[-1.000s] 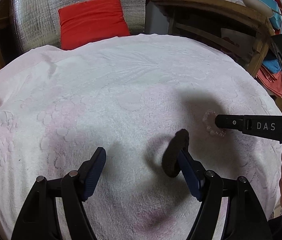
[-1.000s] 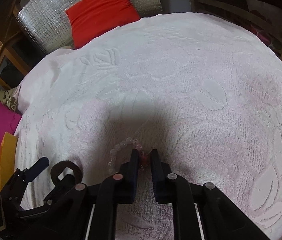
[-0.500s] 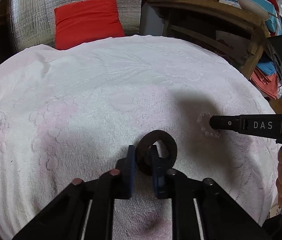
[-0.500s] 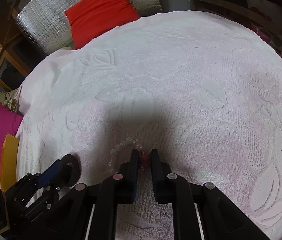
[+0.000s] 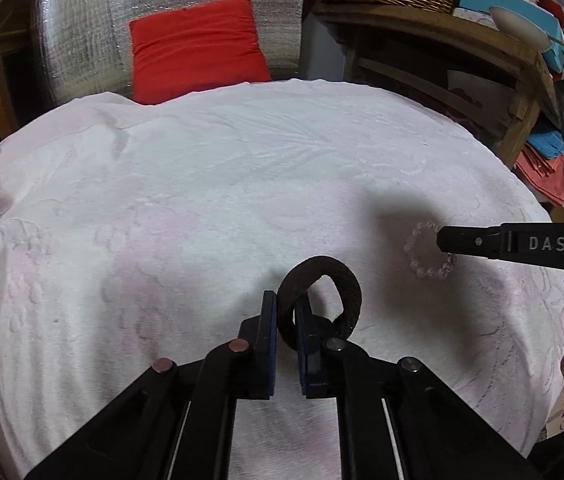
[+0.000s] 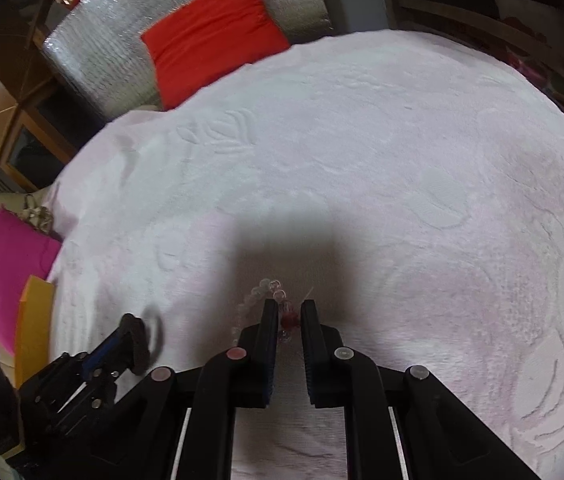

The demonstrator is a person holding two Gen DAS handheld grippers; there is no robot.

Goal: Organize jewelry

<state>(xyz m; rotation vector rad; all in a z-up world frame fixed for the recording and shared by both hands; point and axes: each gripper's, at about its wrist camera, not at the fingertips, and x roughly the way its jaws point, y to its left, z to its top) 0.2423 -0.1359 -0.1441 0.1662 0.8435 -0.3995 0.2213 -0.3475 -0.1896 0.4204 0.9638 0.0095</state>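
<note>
Brown fuzzy ring [image 5: 321, 300] pinched in left tool [image 5: 285, 312] – bead bracelet [image 5: 425, 250] off to its right (near), pinched tight by right tool [image 6: 289, 318] – both on white blanket [image 5: 202, 200].

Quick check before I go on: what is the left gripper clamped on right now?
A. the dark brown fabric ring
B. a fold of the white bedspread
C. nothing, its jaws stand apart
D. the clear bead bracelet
A. In the left wrist view the left gripper pinches the dark brown fabric ring, while the clear bead bracelet sits at the right gripper.
</note>
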